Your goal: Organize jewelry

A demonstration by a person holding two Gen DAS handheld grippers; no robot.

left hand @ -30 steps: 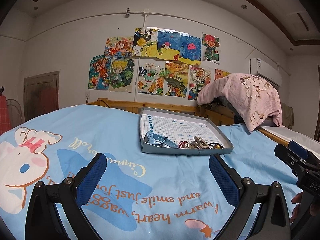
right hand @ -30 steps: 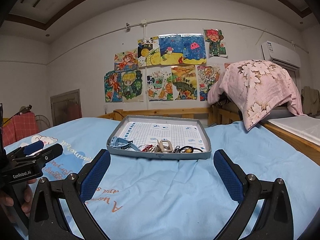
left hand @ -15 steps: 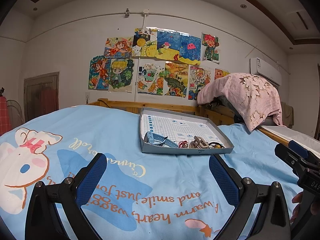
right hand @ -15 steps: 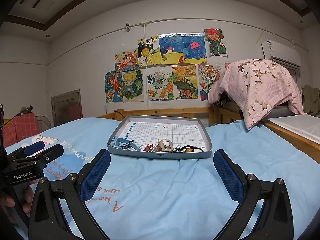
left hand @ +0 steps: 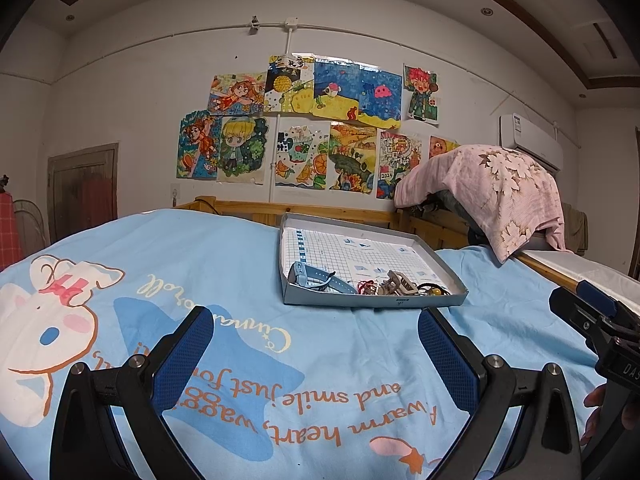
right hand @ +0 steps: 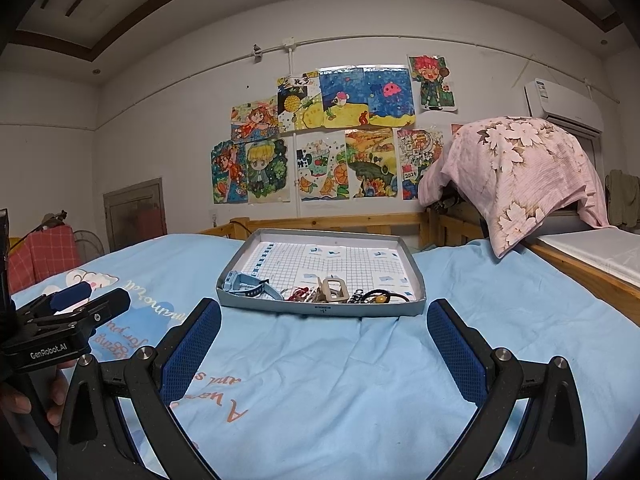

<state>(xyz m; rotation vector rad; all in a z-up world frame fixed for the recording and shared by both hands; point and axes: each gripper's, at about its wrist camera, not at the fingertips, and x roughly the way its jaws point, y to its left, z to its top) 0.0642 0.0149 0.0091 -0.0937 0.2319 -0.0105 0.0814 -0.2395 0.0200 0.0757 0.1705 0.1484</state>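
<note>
My left gripper (left hand: 316, 356): I am holding it wide apart at the bottom of the frame, gripping nothing.
My right gripper (right hand: 324, 352): I am keeping it spread wide too, low in its frame, with nothing in it.
Tray (right hand: 320, 310): it is sitting in the middle of the frame on the blue bed sheet (right hand: 320, 380).
Jewelry (right hand: 332, 292): it is lying bunched along the tray's near edge, beside a blue watch (right hand: 250, 286).

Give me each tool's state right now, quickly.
Left tool: open, holding nothing, above the light blue bedsheet.
Right tool: open, holding nothing.
</note>
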